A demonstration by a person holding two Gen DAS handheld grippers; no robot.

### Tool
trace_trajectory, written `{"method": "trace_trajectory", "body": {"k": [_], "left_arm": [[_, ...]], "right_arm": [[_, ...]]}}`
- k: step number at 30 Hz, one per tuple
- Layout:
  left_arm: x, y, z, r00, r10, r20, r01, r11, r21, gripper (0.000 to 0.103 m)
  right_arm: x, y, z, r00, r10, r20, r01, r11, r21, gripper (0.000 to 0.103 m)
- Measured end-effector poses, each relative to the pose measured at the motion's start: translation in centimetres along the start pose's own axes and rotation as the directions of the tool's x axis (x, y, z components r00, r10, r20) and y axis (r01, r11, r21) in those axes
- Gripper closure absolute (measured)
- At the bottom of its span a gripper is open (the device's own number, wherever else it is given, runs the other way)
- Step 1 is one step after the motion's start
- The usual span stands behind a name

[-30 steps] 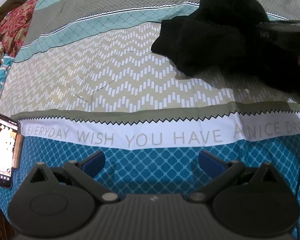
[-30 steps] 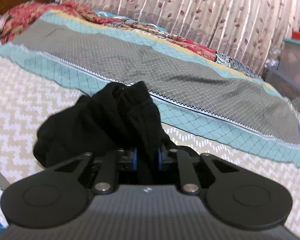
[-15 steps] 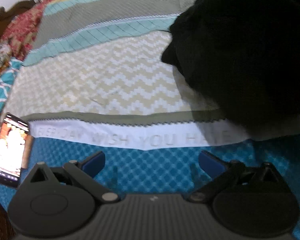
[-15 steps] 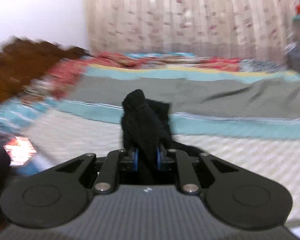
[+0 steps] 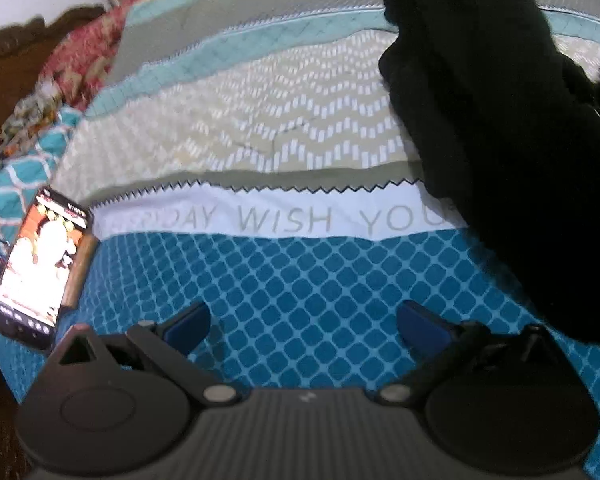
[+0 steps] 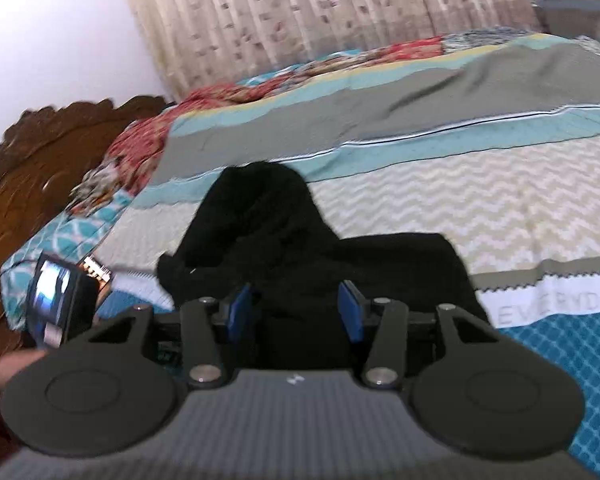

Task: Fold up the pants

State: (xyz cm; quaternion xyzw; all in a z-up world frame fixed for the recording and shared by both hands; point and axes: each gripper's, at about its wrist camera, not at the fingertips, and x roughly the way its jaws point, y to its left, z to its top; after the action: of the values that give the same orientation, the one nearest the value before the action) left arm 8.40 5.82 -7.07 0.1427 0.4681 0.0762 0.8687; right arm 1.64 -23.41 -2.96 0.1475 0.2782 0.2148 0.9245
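The black pants (image 6: 284, 232) lie bunched on the patterned bedspread (image 6: 480, 208), directly ahead of my right gripper (image 6: 294, 312). Its jaws are opening. Black cloth sits in the gap between the blue pads (image 6: 350, 312), and they no longer pinch it. In the left wrist view the pants (image 5: 500, 140) fill the right side as a dark mass reaching down beside the right finger. My left gripper (image 5: 304, 328) stands wide open over the blue diamond band of the bedspread (image 5: 300, 280), with nothing between its fingers.
A phone (image 5: 40, 272) with a lit screen lies at the bed's left edge. In the right wrist view a dark device with a small lit screen (image 6: 60, 296) sits at lower left above a hand (image 6: 12, 364). A carved wooden headboard (image 6: 40, 160) and curtains (image 6: 320, 20) stand behind.
My right gripper swung left across the bed with the pants pinched, rolled, and now its jaws have parted. The pants loom closer in the left wrist view. My left gripper dropped toward the bed.
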Motion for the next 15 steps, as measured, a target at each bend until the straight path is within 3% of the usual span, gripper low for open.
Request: {"method": "trace_trajectory", "body": {"k": [2, 4, 6, 9, 10, 11, 12, 15], "left_arm": [[-0.1, -0.4, -0.2, 0.999, 0.016, 0.027, -0.017, 0.999, 0.041, 0.000], [0.1, -0.1, -0.6, 0.999, -0.001, 0.053, 0.000, 1.000, 0.021, 0.000], [0.6, 0.9, -0.7, 0.998, -0.050, 0.043, 0.052, 0.998, -0.042, 0.000], [1.2, 3.3, -1.1, 0.984, -0.175, 0.022, 0.177, 0.972, -0.158, 0.000], [1.1, 3.9, -1.1, 0.979, -0.203, 0.014, 0.203, 0.965, -0.165, 0.000], [1.0, 4.1, -0.8, 0.976, -0.216, -0.010, 0.212, 0.966, -0.150, 0.000], [0.7, 4.1, -0.4, 0.973, -0.228, -0.027, 0.223, 0.967, -0.126, 0.000], [-1.6, 4.6, 1.0, 0.955, -0.290, 0.061, 0.295, 0.951, -0.091, 0.000]], "right_arm": [[-0.2, 0.5, 0.1, 1.000, 0.025, 0.009, -0.025, 1.000, -0.019, 0.051], [0.4, 2.0, 0.2, 0.996, 0.084, 0.006, -0.083, 0.994, -0.065, 0.049], [1.8, 3.6, 0.4, 0.991, 0.132, -0.021, -0.133, 0.984, -0.117, 0.039], [5.0, 5.1, 0.3, 0.983, 0.156, -0.092, -0.169, 0.973, -0.158, 0.039], [6.3, 5.1, 0.0, 0.982, 0.147, -0.118, -0.166, 0.972, -0.165, 0.043], [7.3, 5.1, 0.0, 0.982, 0.136, -0.132, -0.159, 0.971, -0.180, 0.078], [7.7, 4.8, 0.4, 0.984, 0.123, -0.131, -0.145, 0.974, -0.174, 0.086], [4.6, 0.4, 3.3, 0.997, 0.066, 0.047, -0.066, 0.998, -0.006, 0.087]]}}
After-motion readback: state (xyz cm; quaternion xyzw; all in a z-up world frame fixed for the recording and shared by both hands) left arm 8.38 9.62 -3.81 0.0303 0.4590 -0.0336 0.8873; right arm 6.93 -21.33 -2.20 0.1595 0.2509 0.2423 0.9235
